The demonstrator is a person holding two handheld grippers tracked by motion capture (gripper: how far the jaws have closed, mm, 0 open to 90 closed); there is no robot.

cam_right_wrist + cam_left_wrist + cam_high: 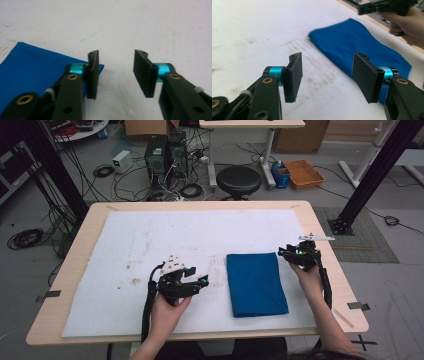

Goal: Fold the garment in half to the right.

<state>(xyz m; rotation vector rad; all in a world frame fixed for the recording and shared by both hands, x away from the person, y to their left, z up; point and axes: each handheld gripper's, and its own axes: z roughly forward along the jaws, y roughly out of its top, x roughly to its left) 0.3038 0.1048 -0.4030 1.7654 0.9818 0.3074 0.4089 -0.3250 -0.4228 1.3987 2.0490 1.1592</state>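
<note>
White padding [150, 245] covers the wooden desk [75, 250]. Nearest, at seven o'clock, the left gripper [197, 282] hovers with fingers [293, 75] spread wide and empty. A folded blue cloth [256, 282] lies flat at five o'clock. Beyond its far right corner, at three o'clock, the right gripper [287, 252] holds its fingers [93, 72] apart, gripping nothing.
</note>
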